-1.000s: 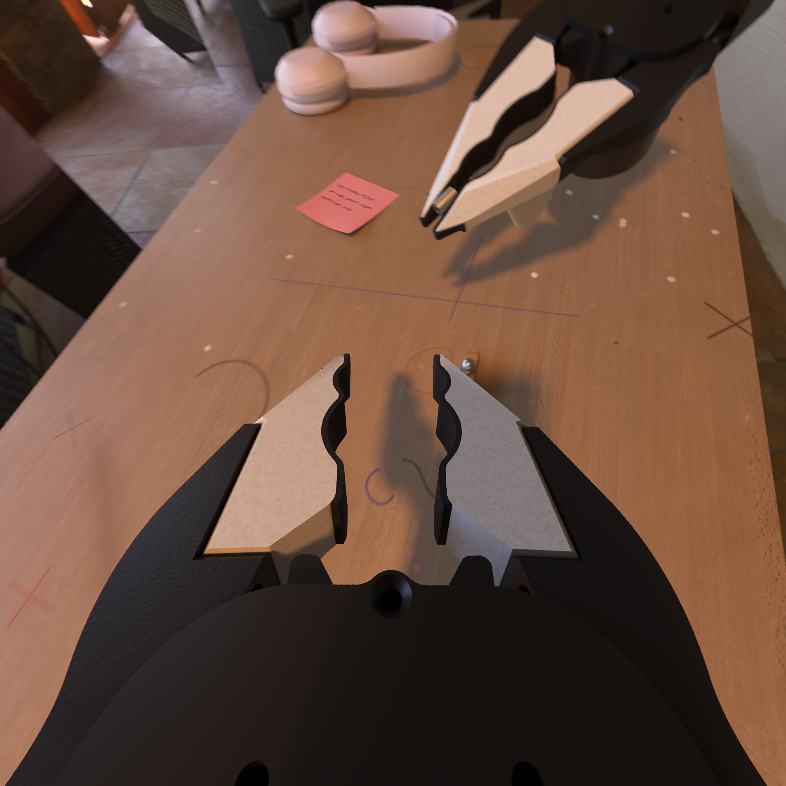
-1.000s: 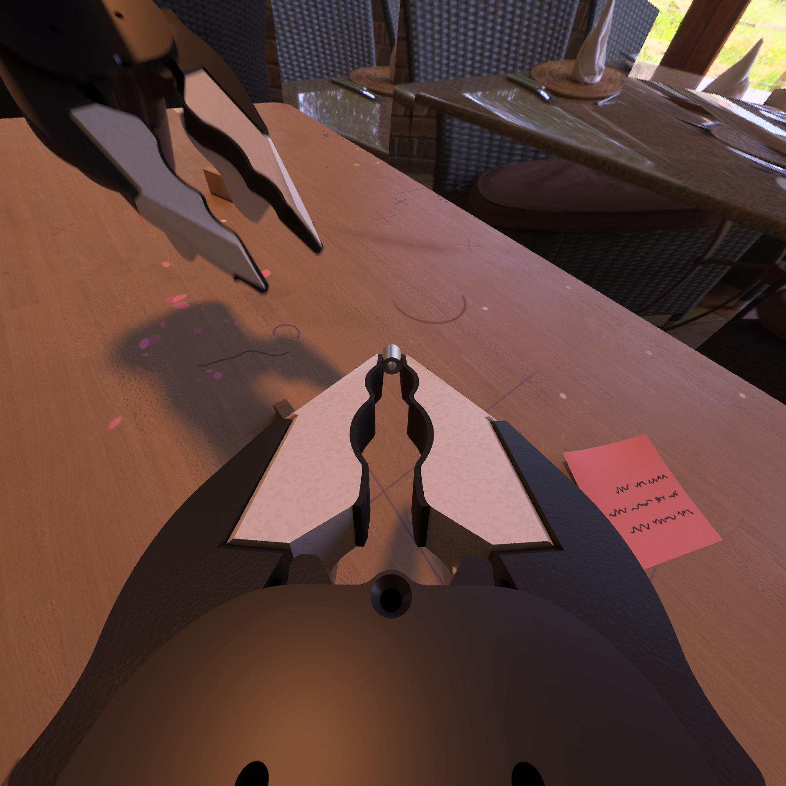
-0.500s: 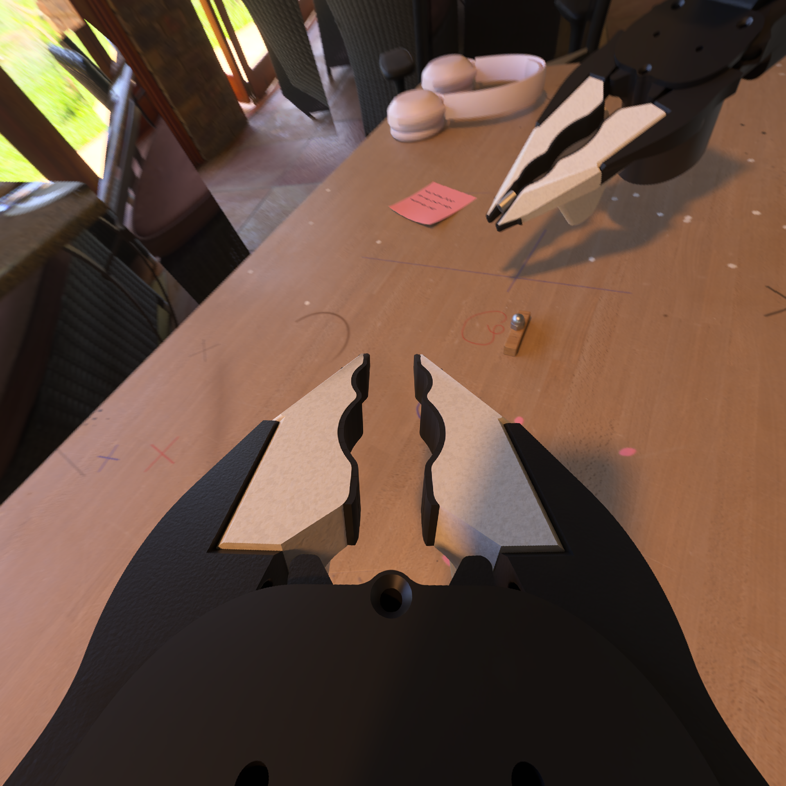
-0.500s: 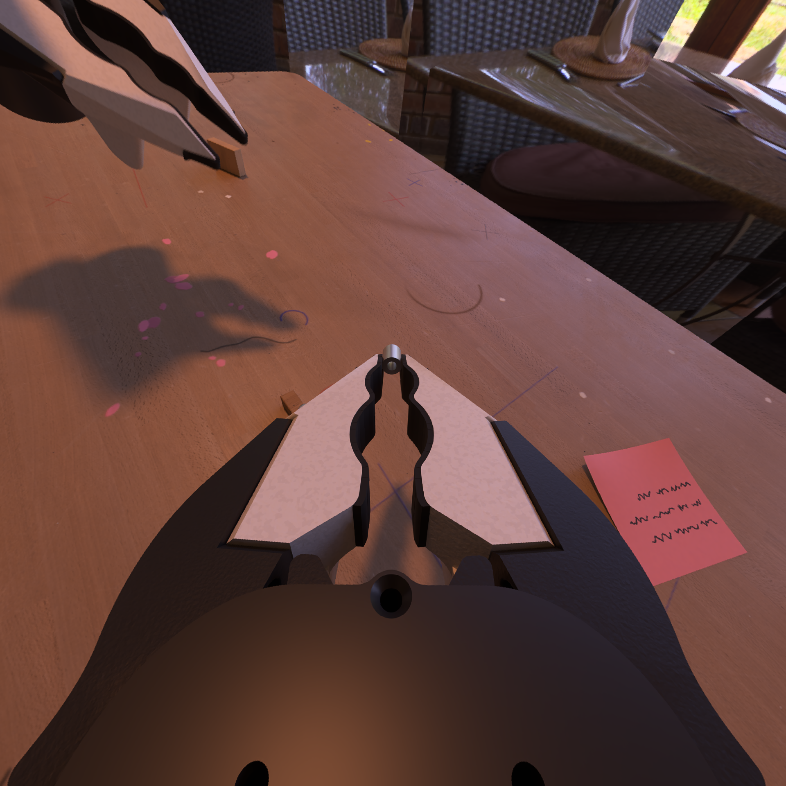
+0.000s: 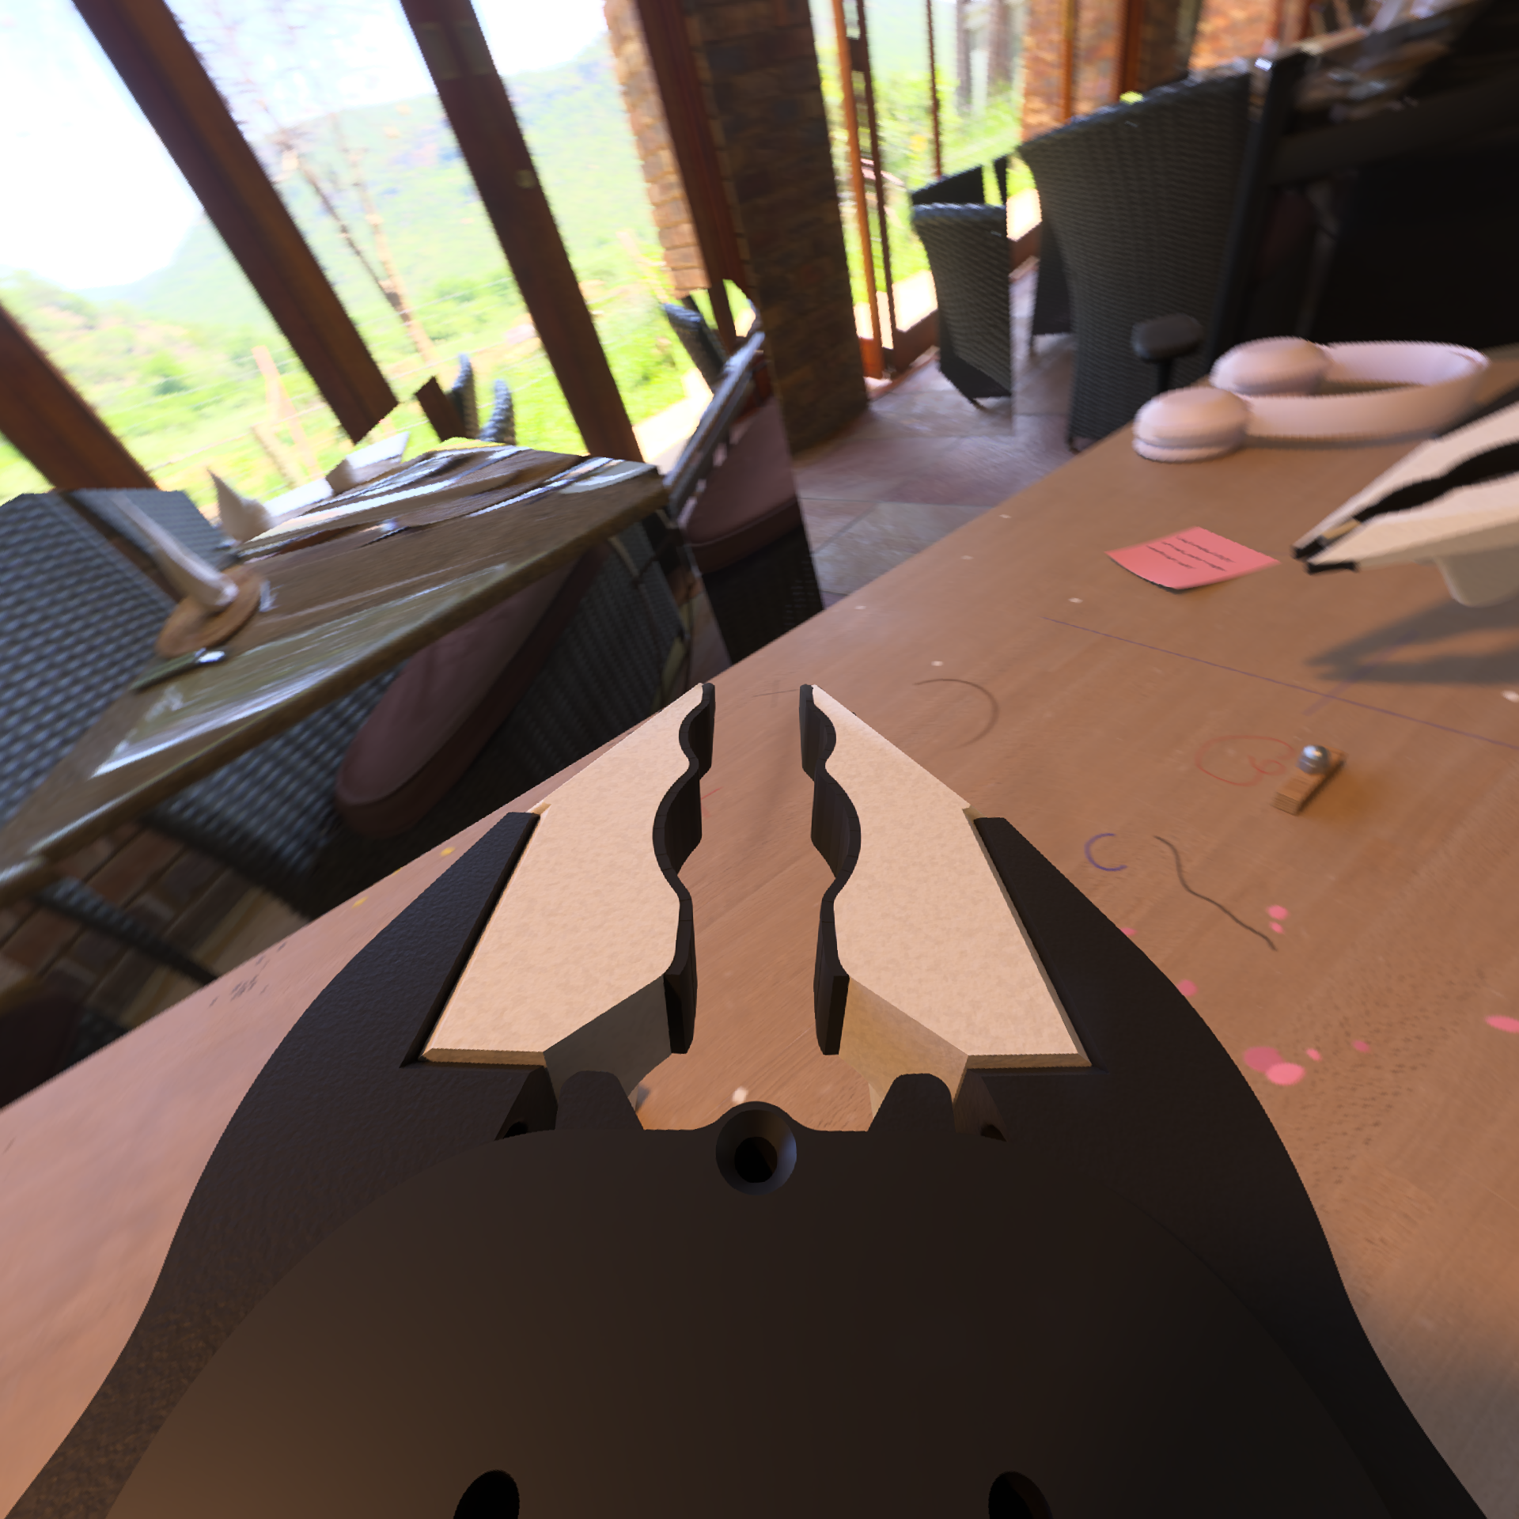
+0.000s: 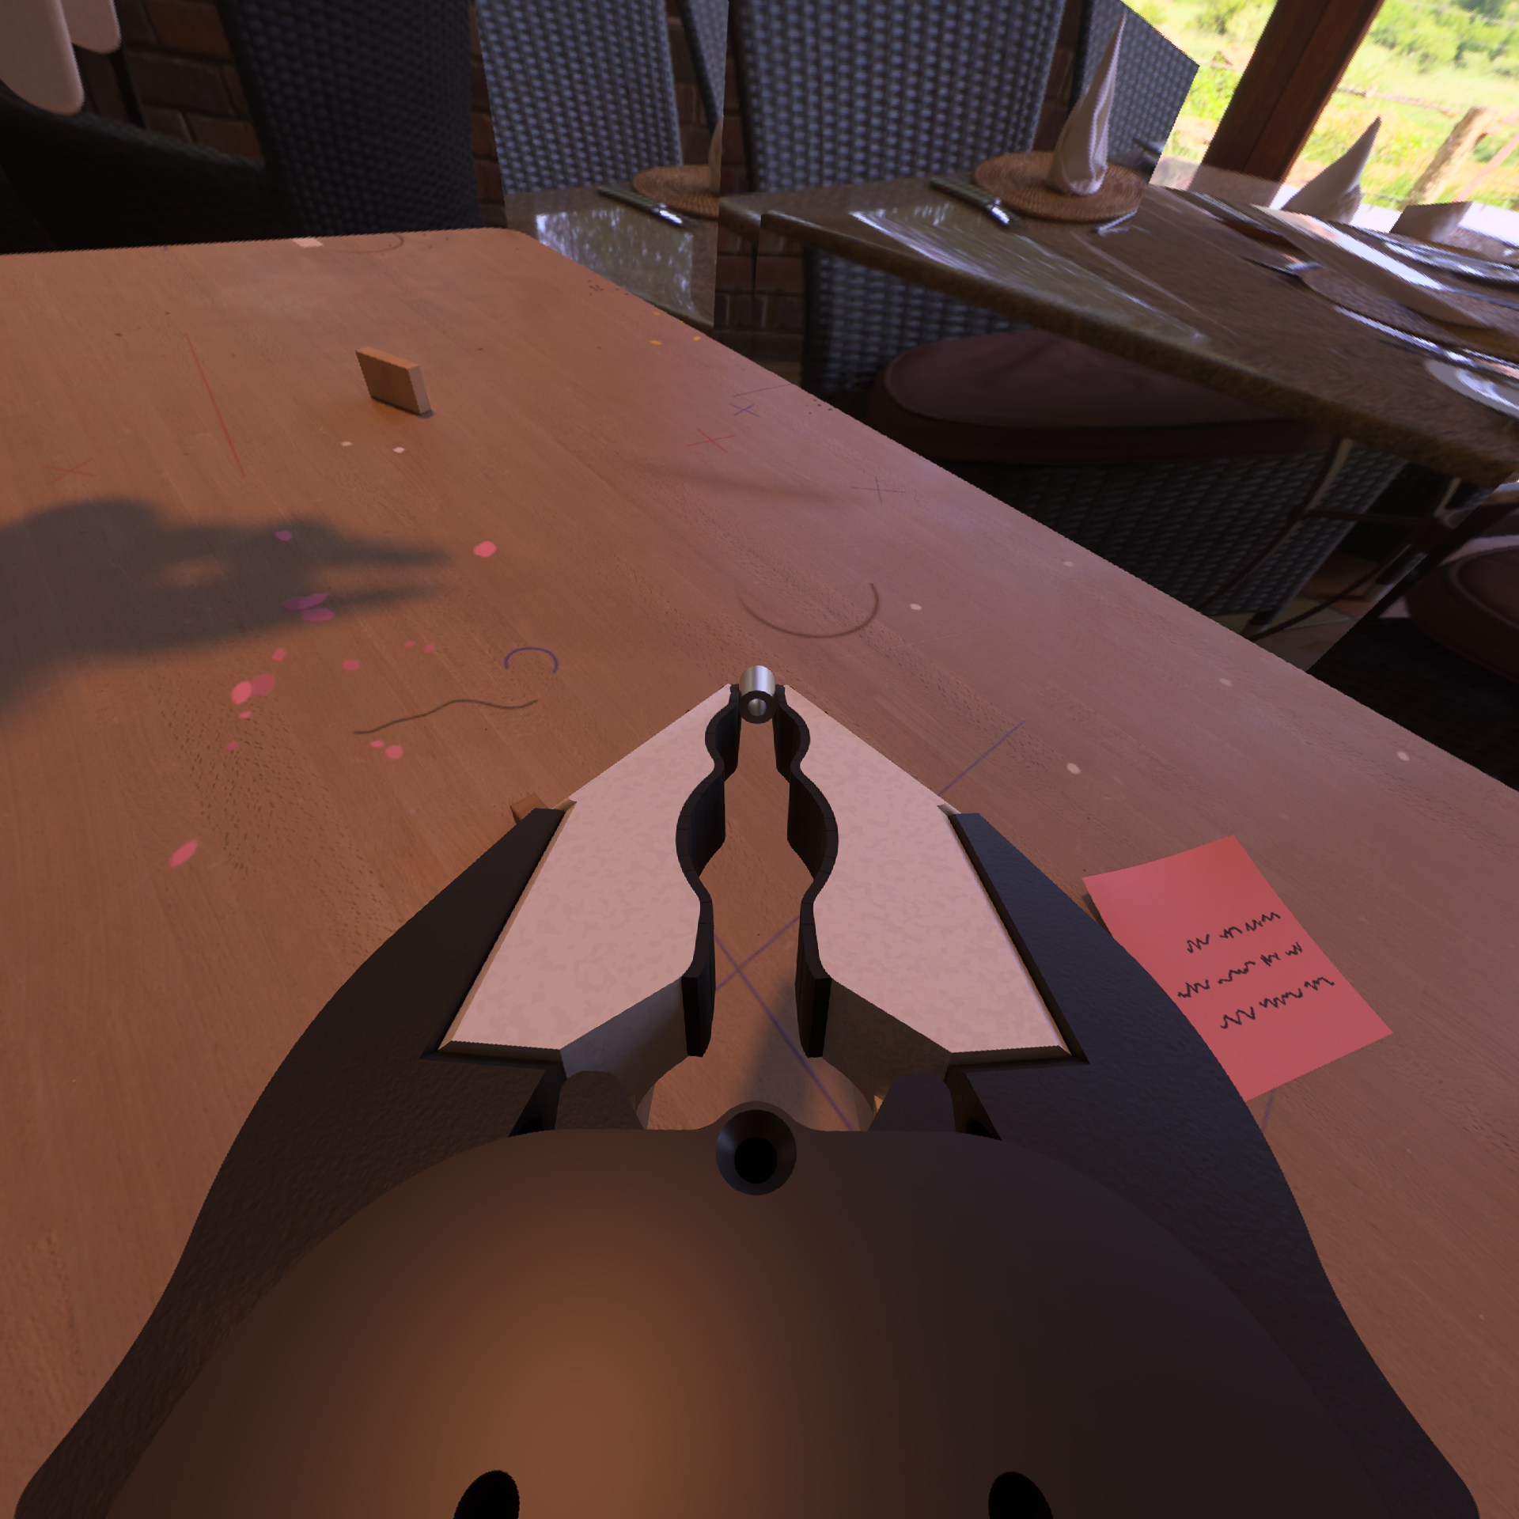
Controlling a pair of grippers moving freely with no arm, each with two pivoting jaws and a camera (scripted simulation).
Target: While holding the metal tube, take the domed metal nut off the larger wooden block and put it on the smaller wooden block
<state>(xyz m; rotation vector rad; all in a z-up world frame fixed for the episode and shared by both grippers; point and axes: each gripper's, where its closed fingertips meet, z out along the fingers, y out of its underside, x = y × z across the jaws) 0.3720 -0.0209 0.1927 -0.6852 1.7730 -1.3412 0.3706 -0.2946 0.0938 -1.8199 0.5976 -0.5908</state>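
On the wooden tabletop (image 5: 1027,822), my right tongs (image 6: 757,705) pinch the metal tube (image 6: 757,694); my left tongs (image 5: 756,699), parted and empty, must next reach the domed metal nut (image 5: 1313,758) right of them.

Left gripper (image 5: 756,699) parted, right gripper (image 6: 756,699) clamped

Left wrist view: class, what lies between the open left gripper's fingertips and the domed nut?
Only bare table with pen marks between the left gripper and the domed nut; no object.

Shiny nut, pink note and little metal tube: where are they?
domed metal nut (image 5: 1313,757): left wrist view, on its rounded top.
pink note (image 6: 1241,968): right wrist view, middle of the sheet.
metal tube (image 6: 757,706): right wrist view, its open end between the fingertips.
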